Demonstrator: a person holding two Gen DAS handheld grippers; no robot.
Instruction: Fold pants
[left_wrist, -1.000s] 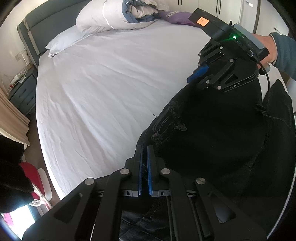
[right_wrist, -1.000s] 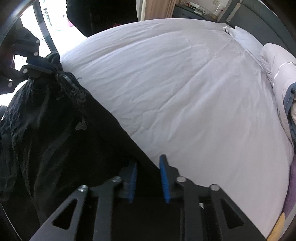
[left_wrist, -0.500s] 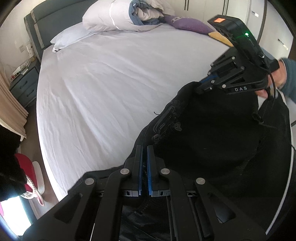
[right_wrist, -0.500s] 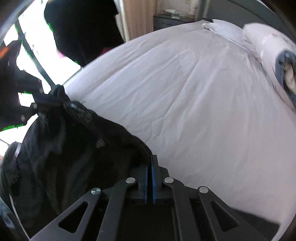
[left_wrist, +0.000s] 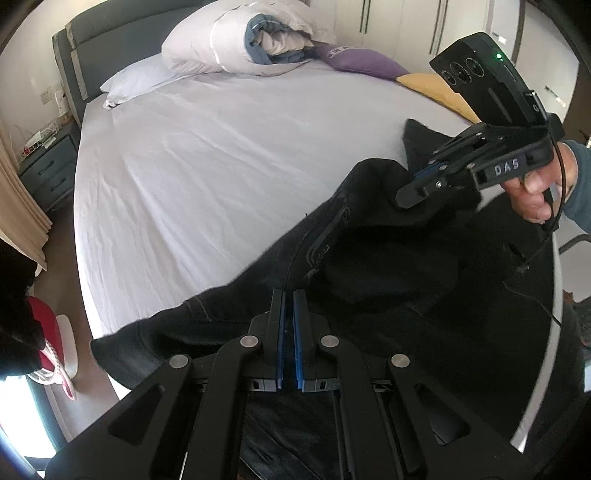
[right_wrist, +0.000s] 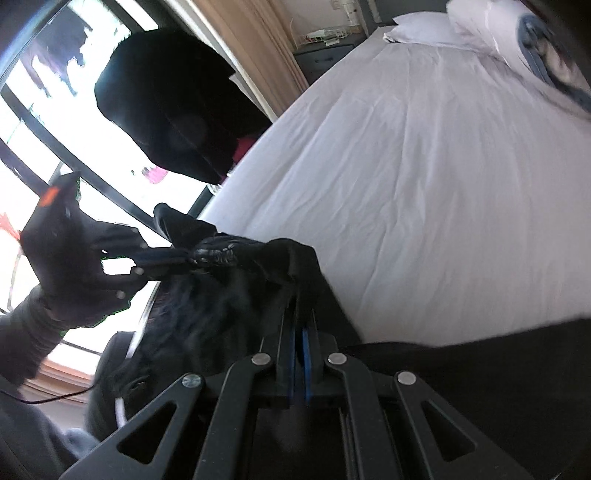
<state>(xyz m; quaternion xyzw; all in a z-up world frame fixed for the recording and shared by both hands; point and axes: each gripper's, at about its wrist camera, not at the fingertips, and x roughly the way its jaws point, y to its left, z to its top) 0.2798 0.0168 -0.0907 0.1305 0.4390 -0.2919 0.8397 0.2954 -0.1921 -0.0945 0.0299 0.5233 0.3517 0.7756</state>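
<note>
Both tongs (left_wrist: 289, 301) (right_wrist: 300, 325) pinch crumpled black pants (left_wrist: 388, 266).

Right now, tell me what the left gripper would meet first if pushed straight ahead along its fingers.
The black fabric pants it already pinches: their bunched waistband lies directly ahead of the left gripper. Beyond that, probably the white bedsheet; depth is unclear.

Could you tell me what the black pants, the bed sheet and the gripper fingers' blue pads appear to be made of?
Black pants: soft matte woven cloth, possibly cotton; they drape limply, with a visible stitched seam.
Bed sheet: smooth pale woven fabric, probably cotton; fine creases, faint sheen.
Left gripper pads: blue, matte, probably rubber or soft plastic, on black fingers that look like hard plastic; right gripper looks alike.
</note>
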